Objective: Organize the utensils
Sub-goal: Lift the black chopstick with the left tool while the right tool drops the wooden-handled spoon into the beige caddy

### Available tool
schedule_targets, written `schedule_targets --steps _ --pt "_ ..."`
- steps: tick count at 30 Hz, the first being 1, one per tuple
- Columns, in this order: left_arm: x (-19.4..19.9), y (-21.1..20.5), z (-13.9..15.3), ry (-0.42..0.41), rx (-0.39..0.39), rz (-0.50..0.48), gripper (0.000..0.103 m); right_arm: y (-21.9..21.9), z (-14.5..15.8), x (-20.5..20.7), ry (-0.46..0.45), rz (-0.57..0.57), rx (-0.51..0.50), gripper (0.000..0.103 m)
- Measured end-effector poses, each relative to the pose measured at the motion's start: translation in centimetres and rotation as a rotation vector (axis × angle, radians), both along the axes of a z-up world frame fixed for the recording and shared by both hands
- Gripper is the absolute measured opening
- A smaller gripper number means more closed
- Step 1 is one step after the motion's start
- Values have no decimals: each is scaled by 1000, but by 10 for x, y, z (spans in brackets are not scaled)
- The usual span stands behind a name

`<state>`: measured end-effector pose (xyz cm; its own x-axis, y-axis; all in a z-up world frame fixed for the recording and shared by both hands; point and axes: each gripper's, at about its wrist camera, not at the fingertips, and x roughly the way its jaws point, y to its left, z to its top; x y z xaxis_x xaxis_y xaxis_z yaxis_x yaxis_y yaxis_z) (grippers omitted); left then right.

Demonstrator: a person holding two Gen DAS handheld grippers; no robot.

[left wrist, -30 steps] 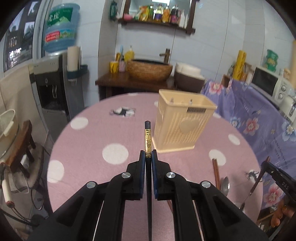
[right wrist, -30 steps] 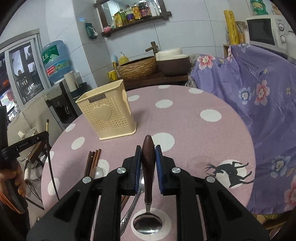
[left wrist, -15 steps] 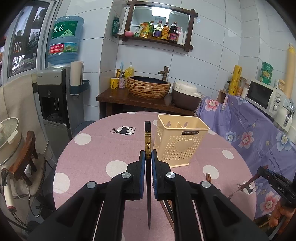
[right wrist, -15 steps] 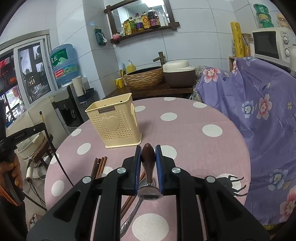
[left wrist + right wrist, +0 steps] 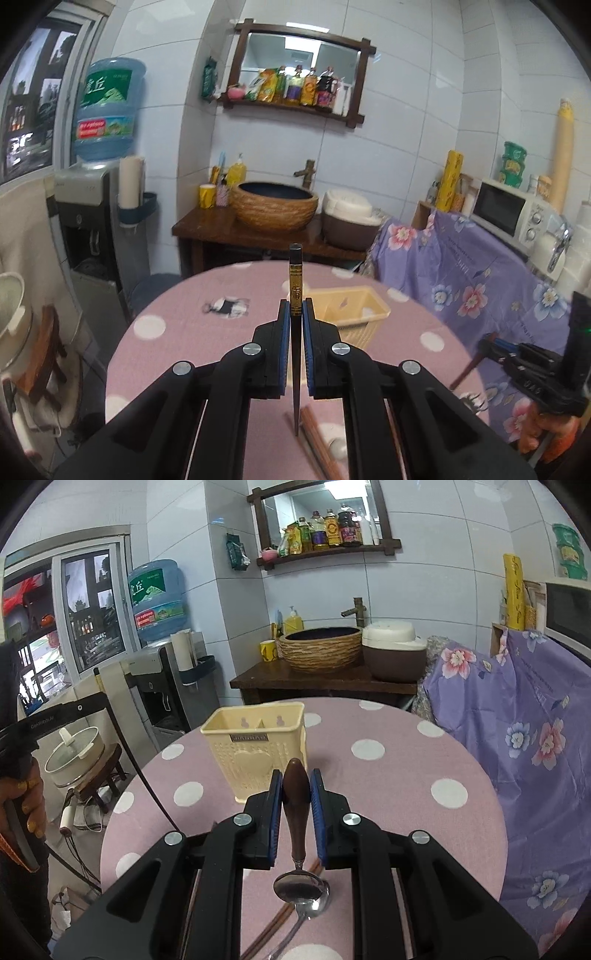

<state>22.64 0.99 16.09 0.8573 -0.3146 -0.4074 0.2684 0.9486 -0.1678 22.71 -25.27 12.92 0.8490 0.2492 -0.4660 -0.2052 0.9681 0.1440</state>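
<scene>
Clearly both sets of tongs are loaded: the left tongs [image 5: 294, 314] are pinching a dark chopstick [image 5: 294, 291] near its gold-banded upper end, so its long tapered tip hangs free below the pads, and the right tongs [image 5: 295, 786] are pinching the brown wooden handle of a spoon [image 5: 295, 812], its steel bowl dangling underneath. Ahead stands the cream perforated utensil holder [image 5: 255, 746] on the pink polka-dot surface [image 5: 406, 768]; more brown chopsticks [image 5: 317, 443] and another metal spoon [image 5: 306, 912] lie on the surface below the tongs. The chopstick looks light, stiff and slick, likely to pivot or slide between the pads, so a hold near the thick end suits a tip-first drop. The spoon seems bowl-heavy; gripping the fat part of the handle should stop it swinging.
</scene>
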Motion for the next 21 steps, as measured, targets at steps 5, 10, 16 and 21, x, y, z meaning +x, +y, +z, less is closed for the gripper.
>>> schedule_targets --steps 5,10,16,21 --pt "27 -17 54 -64 -31 -36 8 24 59 47 -81 30 4 16" --pt "55 -40 75 -121 -19 -6 8 47 92 90 -157 11 -32 16" --pt "91 -56 45 -76 -5 10 8 55 62 132 -104 -9 -22 16" --pt "111 -58 -3 2 8 27 8 57 12 149 -30 -14 -21 16"
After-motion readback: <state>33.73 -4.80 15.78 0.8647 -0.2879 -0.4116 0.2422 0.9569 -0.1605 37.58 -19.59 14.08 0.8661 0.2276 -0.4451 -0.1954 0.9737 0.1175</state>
